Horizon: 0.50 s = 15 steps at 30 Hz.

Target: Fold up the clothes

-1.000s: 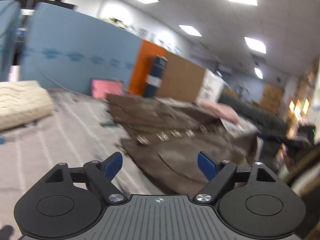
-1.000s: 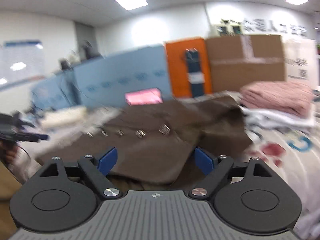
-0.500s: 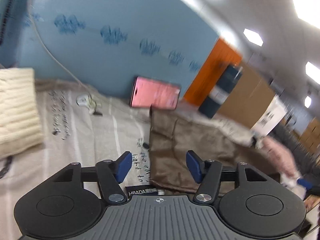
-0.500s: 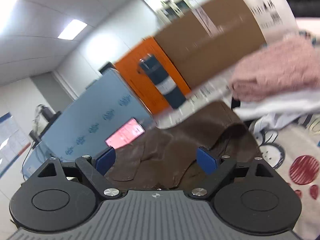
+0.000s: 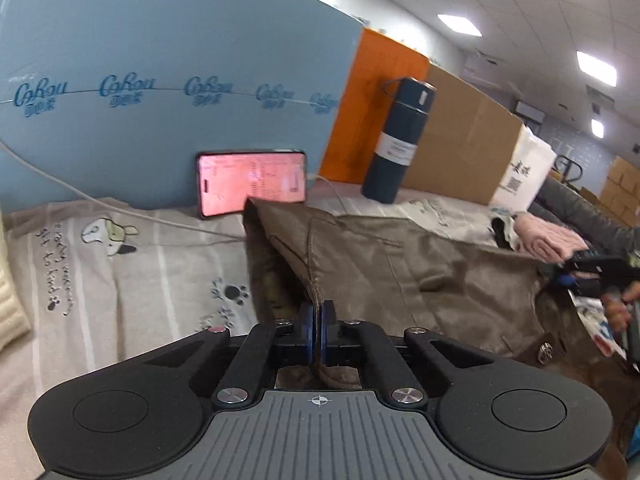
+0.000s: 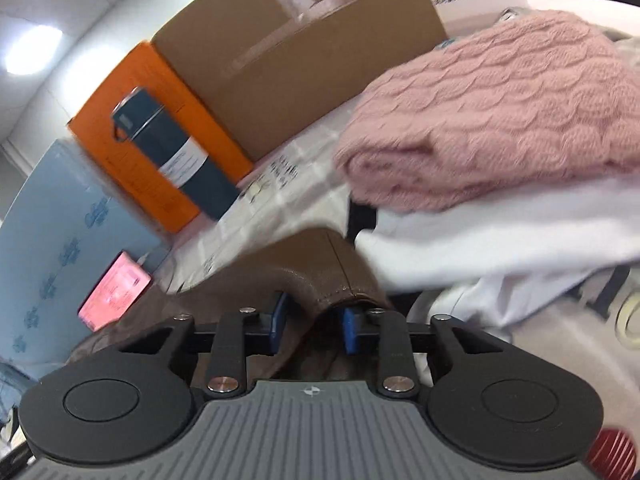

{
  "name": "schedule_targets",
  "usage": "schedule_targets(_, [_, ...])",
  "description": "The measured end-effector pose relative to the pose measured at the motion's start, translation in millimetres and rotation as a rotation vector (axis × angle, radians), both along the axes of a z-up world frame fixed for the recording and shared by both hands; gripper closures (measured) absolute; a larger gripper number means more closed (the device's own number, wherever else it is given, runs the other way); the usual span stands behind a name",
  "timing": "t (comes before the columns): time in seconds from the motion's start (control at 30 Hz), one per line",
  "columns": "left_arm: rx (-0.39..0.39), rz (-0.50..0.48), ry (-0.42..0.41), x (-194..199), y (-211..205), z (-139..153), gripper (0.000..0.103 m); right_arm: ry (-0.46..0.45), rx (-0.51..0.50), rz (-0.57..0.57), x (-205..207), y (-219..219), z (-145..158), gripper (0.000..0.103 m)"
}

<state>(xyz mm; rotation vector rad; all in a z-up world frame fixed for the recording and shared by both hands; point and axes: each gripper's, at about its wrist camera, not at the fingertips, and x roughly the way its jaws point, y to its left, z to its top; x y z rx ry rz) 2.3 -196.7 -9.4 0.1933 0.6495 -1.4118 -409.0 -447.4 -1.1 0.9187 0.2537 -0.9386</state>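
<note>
A brown suede-like jacket (image 5: 400, 272) lies spread over a printed sheet (image 5: 132, 280), snaps along its near edge. My left gripper (image 5: 318, 320) is shut on a raised seam edge at the jacket's left side. In the right wrist view, a thick stitched fold of the same jacket (image 6: 316, 272) sits between the blue pads (image 6: 280, 316) of my right gripper (image 6: 314, 324). Its jaws are closing on that fold. The right gripper (image 5: 592, 270) and the hand holding it also show at the far right of the left wrist view.
A phone with a pink screen (image 5: 252, 186) leans on a blue board (image 5: 160, 80). A dark flask (image 5: 400, 140) stands before orange and cardboard boxes (image 6: 304, 48). A folded pink knit (image 6: 500, 120) lies on white clothes (image 6: 500, 240) right of the jacket. A cream knit (image 5: 8, 300) lies far left.
Both grippers swung in toward the jacket and went from wide open to closed on its edges. The right wrist view has rolled, so the scene now looks tilted.
</note>
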Motion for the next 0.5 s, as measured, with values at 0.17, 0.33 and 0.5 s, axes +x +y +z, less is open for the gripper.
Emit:
schedule_targets(0.17, [0.052, 0.021, 0.027, 10, 5, -15, 0.09, -0.038, 0.028, 0.04, -10, -3, -4, 0.076])
schedule_targets(0.33, [-0.036, 0.113, 0.131, 28, 59, -5, 0.063, -0.003, -0.013, 0.15, -17, 40, 13, 0.043])
schedule_targets(0.5, [-0.053, 0.08, 0.158, 16, 109, -6, 0.033, 0.017, -0.157, 0.273, -18, 102, 35, 0.026])
